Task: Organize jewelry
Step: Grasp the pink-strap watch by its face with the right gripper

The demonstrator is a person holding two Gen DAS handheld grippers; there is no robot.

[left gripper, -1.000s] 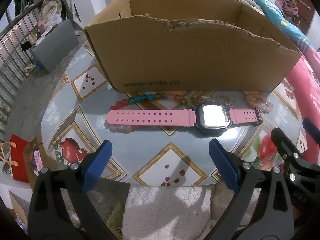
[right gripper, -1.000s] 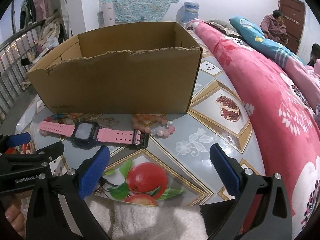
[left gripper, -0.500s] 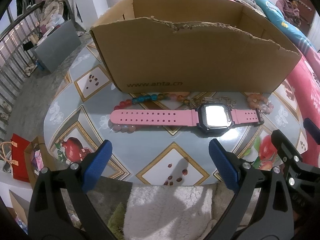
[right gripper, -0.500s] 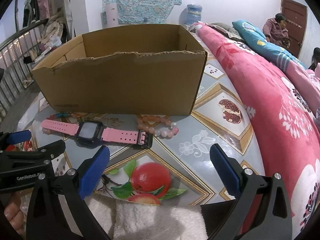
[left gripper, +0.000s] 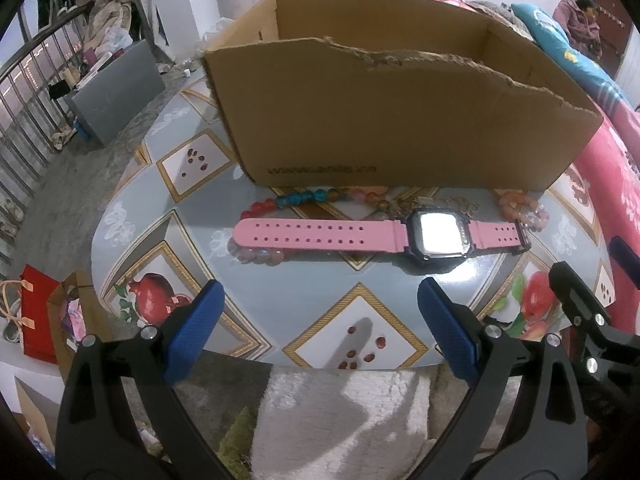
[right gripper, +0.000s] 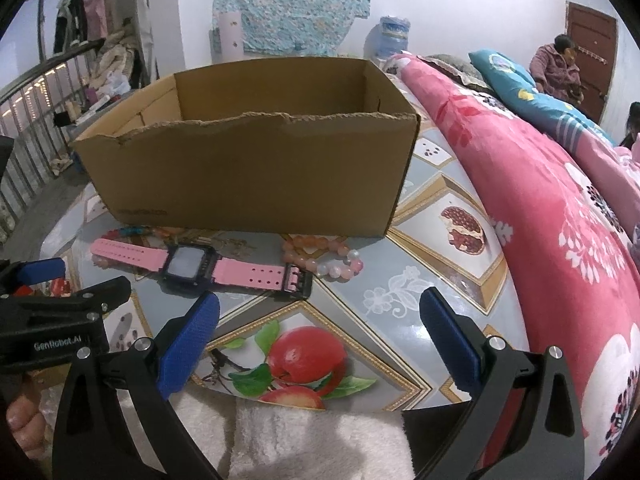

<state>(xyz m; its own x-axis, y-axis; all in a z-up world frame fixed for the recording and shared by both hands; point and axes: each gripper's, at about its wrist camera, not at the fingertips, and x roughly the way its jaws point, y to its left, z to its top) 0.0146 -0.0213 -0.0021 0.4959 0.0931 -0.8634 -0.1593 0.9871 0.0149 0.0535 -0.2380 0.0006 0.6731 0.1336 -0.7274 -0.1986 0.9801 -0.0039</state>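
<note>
Here, a pink watch [left gripper: 384,236] lies flat on the table [left gripper: 160,216] just in front of an open cardboard box [left gripper: 392,120], with a multicoloured bead bracelet [left gripper: 304,198] partly under its strap and a peach bead bracelet [right gripper: 324,258] beside its buckle end. The left hand-held gripper [left gripper: 316,332] and the right hand-held gripper [right gripper: 320,340] both hover near the table's front edge, jaws spread wide and holding nothing. To the right a pink floral quilt [right gripper: 540,200] covers a bed.

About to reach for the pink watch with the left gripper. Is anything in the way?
Nothing visible lies between the open left gripper and the pink watch, only bare tabletop. Beaded bracelets lie beside and partly under its strap.
</note>
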